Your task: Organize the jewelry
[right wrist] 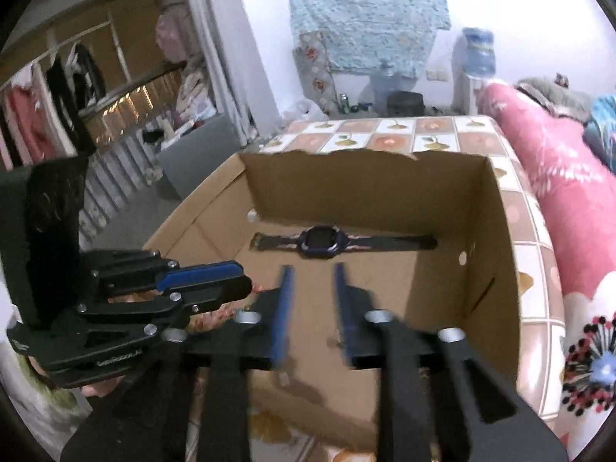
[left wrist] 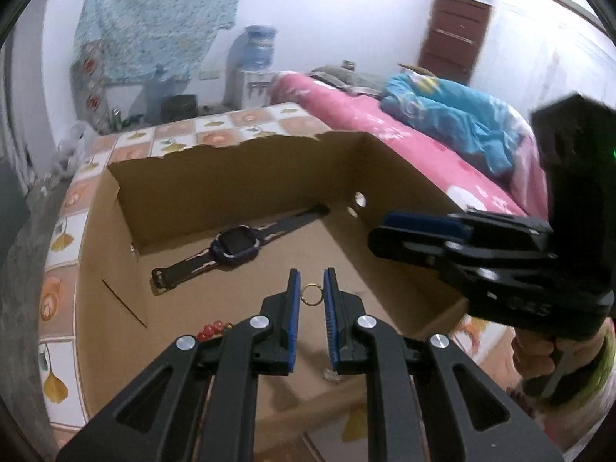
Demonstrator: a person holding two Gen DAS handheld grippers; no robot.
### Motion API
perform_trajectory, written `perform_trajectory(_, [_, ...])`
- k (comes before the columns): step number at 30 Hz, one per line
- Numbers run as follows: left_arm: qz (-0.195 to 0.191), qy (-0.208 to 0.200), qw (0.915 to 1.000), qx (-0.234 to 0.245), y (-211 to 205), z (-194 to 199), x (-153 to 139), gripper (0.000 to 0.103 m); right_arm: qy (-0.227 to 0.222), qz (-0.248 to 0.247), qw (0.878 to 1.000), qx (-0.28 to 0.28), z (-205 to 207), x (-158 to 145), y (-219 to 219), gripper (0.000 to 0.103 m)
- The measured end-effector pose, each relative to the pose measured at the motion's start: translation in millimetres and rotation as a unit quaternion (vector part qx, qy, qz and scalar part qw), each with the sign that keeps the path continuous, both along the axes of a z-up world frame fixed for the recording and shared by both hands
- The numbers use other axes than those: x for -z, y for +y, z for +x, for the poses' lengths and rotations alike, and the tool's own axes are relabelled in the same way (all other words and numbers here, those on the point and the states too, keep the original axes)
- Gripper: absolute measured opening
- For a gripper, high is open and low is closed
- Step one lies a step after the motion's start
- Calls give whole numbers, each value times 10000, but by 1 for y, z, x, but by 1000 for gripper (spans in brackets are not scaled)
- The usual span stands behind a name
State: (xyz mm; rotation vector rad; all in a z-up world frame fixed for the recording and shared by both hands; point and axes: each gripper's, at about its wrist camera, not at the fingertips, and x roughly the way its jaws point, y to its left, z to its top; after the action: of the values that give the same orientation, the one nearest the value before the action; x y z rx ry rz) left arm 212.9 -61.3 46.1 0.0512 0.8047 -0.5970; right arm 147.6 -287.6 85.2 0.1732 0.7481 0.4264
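A brown cardboard box [left wrist: 238,177] with a torn top edge sits on a desk [left wrist: 69,231] covered in a tiled cloth with leaf pictures. Inside the box, a dark watch [left wrist: 235,248] with a purple case lies flat near the back wall, its straps stretched out to both sides. A small gold ring [left wrist: 310,294] lies on the box floor. The left gripper [left wrist: 311,288] hangs just over it with its blue fingers [left wrist: 294,308] spread apart, and the ring shows in the gap between them; the fingers do not pinch it. Some red beads [left wrist: 210,330] peek out beside the left finger, partly hidden by the gripper. The right gripper [right wrist: 310,281] is also over the box, with its fingers spread apart and nothing between them, pointing toward the watch [right wrist: 321,242]. In the right wrist view, the left gripper [right wrist: 215,285] reaches in from the left side over the box wall. A bed with a pink cover [left wrist: 404,131] and a blue blanket [left wrist: 454,115] stands beside the desk.
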Motion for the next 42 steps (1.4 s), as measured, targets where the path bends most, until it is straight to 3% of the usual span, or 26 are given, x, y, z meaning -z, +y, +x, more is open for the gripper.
perform_trajectory(1, [-64,48,9999,-98,2,3,-1,20,-38,101,9999,63,0,-2,-6,40])
perform_trajectory(3, [-145,24,9995,-287,7,6,-4,49,-128,252,9995,168,-2,-7,-17,40])
perform_trajectory(5, [-196,-133,9985,-502,14,4,-10,60,-194,360,9988,274,-7,-11,-28,40])
perform_trajectory(11, [-269,-361,9965,-711,27,-7,-27,80,-379,770,9948,551,-26,-25,-61,40])
perform_trajectory(17, [-288,-605,9949,-760,37,-37,-43,89,-480,1173,9896,681,-53,-36,-82,41])
perform_trajectory(25, [-197,-746,9931,-885,53,-91,-52,98,-426,1232,9885,767,-111,-35,-86,60])
perform_trajectory(30, [-139,-432,9926,-1130,66,-122,-38,98,-41,1018,9907,899,-142,-15,-81,68])
perform_trajectory(37, [265,244,9895,-1399,67,-150,1,98,767,302,9892,1212,-169,25,-68,79])
perform_trajectory(42, [430,496,9861,-1529,64,-157,20,98,980,11,9873,1246,-182,39,-57,87])
